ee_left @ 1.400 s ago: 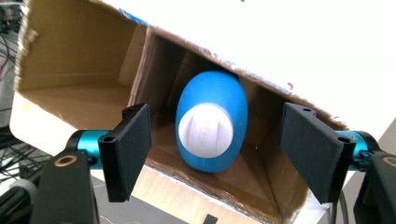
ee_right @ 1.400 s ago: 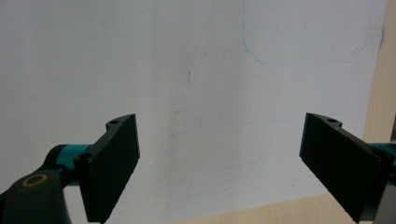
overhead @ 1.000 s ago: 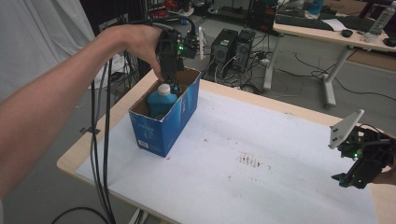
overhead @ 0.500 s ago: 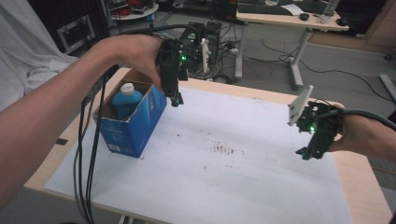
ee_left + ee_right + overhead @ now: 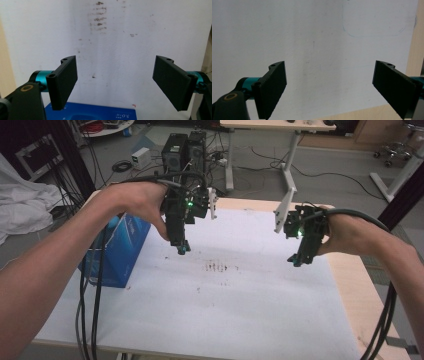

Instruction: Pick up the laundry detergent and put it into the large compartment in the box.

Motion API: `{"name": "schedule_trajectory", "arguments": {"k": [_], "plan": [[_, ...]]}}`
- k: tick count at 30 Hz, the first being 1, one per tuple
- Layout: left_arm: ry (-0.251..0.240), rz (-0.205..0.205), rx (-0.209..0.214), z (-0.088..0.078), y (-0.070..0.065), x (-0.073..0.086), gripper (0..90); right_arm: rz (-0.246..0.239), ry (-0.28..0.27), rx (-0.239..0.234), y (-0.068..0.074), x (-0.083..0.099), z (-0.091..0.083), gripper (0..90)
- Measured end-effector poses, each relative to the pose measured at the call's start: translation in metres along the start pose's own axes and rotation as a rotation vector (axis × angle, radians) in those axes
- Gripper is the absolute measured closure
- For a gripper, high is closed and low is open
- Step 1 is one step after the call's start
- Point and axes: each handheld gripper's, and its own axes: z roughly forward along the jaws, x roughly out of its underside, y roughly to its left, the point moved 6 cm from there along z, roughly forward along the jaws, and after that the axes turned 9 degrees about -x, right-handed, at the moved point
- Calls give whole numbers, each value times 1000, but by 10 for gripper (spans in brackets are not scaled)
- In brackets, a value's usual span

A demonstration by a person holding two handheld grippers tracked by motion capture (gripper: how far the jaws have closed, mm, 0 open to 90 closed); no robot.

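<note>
A: At the near edge of the table (image 5: pixel 372 285), what is lying under the hands?

B: A white sheet (image 5: pixel 225 315) is covering most of the pale wooden top, and a patch of small brown stains (image 5: pixel 219 267) is sitting near its middle. Black cables are hanging down past the near left edge.

A: And the tongs?

B: The left gripper (image 5: pixel 182 251) is hanging over the sheet, just right of the blue box (image 5: pixel 120 252). Its jaws have just been opening and are standing wide apart with nothing between them. In the left gripper view the same stains (image 5: pixel 98 15) are showing ahead of it, and the box's blue top (image 5: pixel 100 112) is lying below the jaws.

A: The other one?

B: The right gripper (image 5: pixel 296 262) is hovering over the right part of the sheet, jaws spread and gripping nothing. In the right gripper view they are framing bare white sheet (image 5: pixel 312 50) with a strip of wood at the edge.

A: Where is the box standing?

B: At the table's left side, on the sheet, partly hidden by the left forearm.

A: And beyond the table?

B: Two dark computer towers (image 5: pixel 185 152) are standing on the grey floor among loose cables, with desk legs behind them and white cloth (image 5: pixel 25 205) lying at far left.
</note>
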Motion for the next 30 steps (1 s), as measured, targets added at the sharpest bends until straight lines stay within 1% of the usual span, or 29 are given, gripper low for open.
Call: {"name": "schedule_trajectory", "arguments": {"k": [1, 2, 4, 6, 7, 8, 9, 11, 12, 13, 14, 16, 17, 19, 20, 23, 25, 27, 30], "plan": [[7, 1, 14, 11, -5, -2, 201, 2, -2, 1, 0, -2, -1, 112], [7, 1, 14, 11, -5, -2, 200, 2, -2, 1, 0, -2, -1, 112], [2, -17, 28, 22, -10, -3, 201, -7, -4, 2, 0, -5, -2, 112], [3, -18, 32, 25, -12, -4, 201, -2, -1, 5, 1, -6, -3, 112], [10, -9, 32, 31, -14, -6, 201, -6, -4, 4, 0, -7, -3, 112], [15, -8, 32, 34, -15, -7, 201, -4, -6, 4, 1, -7, -4, 112], [15, -8, 32, 34, -15, -7, 201, -4, -6, 4, 1, -7, -4, 112], [9, -11, 41, 42, -19, -11, 201, 0, -10, 4, 0, -9, -4, 112], [9, -11, 41, 42, -19, -11, 201, 0, -10, 4, 0, -9, -4, 112], [5, -17, 49, 46, -21, -13, 201, 2, -8, 4, 0, -10, -4, 112], [10, -10, 52, 47, -22, -13, 200, 2, -8, 4, 0, -10, -4, 112], [12, -14, 54, 49, -23, -13, 201, 1, -8, 3, 1, -11, -4, 112], [15, -23, 52, 51, -23, -12, 201, -7, -8, 3, 1, -11, -4, 112], [27, -28, 46, 53, -24, -12, 201, -7, -7, 4, 1, -11, -4, 112], [35, -21, 44, 54, -23, -11, 201, -4, -7, 5, 1, -11, -4, 112], [43, -27, 45, 56, -25, -11, 201, -6, -9, 7, 1, -12, -5, 112], [44, -18, 46, 56, -25, -11, 201, -2, -8, 8, 2, -11, -5, 112], [41, -27, 46, 55, -26, -11, 201, -5, -7, 9, 2, -11, -5, 112], [39, -22, 46, 55, -26, -11, 201, 0, -7, 9, 2, -11, -5, 112]]}}
